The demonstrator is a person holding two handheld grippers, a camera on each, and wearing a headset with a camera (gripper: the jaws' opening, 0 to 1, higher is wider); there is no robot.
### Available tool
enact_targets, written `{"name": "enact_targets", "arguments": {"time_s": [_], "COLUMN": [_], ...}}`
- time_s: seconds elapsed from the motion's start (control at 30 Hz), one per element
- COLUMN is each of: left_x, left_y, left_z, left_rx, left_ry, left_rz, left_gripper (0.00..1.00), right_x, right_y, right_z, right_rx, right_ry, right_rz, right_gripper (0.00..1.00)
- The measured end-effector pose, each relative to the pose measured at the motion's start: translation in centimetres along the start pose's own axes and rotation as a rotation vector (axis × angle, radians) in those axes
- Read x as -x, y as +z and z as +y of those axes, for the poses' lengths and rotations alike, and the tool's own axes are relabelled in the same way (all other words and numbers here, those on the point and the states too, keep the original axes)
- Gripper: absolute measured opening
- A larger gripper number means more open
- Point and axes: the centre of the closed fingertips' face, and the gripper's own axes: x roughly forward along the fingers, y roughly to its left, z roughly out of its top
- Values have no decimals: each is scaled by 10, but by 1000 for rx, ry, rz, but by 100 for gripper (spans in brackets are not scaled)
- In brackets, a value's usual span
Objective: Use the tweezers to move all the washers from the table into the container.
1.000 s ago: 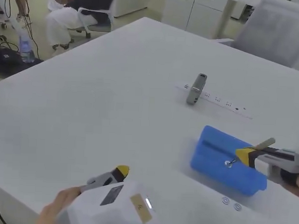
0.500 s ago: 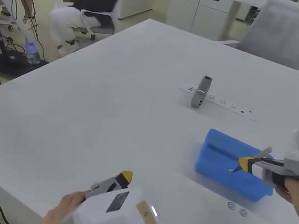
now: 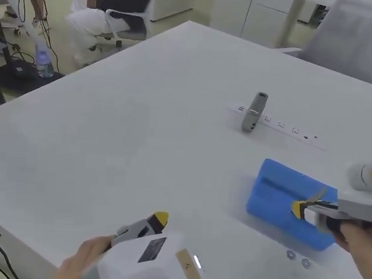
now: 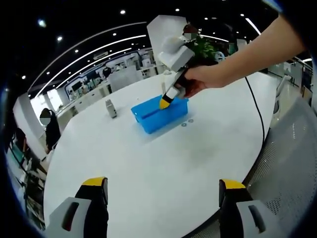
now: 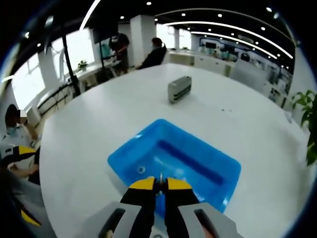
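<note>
- Head view: your right tongs (image 3: 300,208) sit at the middle right of the frame, pressed together on the tweezers (image 3: 316,195), above the near part of the blue container (image 3: 277,180). A second ago a washer hung at the tweezers' tip. Now I can't make one out there, so it looks released. Two washers (image 3: 291,255) lie on the desk (image 3: 143,131) at the lower right, just beside the container's near wall. Your left tongs (image 3: 159,220) wait at the bottom, well apart from the work.
- Left gripper view: your left tongs (image 4: 161,191) are spread and hold nothing. The container is in the upper middle of the frame, with the pair of washers (image 4: 187,122) just to its right.
- Right gripper view: the tweezers' tip peeks out between the closed jaws, and I can't tell whether it carries anything. One washer (image 5: 141,169) lies on the container floor, just left of the tip. So one is in, and you likely go next for the two on the desk.
</note>
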Motion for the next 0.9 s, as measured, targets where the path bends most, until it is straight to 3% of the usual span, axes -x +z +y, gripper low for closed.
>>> {"name": "enact_targets", "arguments": {"time_s": [0.3,0.63,0.83,0.9], "left_x": [-1,0,0,0], "left_y": [-2,-1,-1,-1], "left_z": [-1,0,0,0], "left_rx": [-4,-5,-8,-9], "left_ry": [-2,3,4,4], "left_rz": [11,7,9,11], "left_gripper": [95,95,95,95], "right_x": [1,6,19,31], "right_y": [-2,1,14,17], "right_z": [-1,-6,-14,-12], "right_rx": [-47,2,-24,-22], "right_ry": [-6,-27,-28,-28], "right_rz": [6,4,-38,-52], "right_gripper": [3,3,4,4]}}
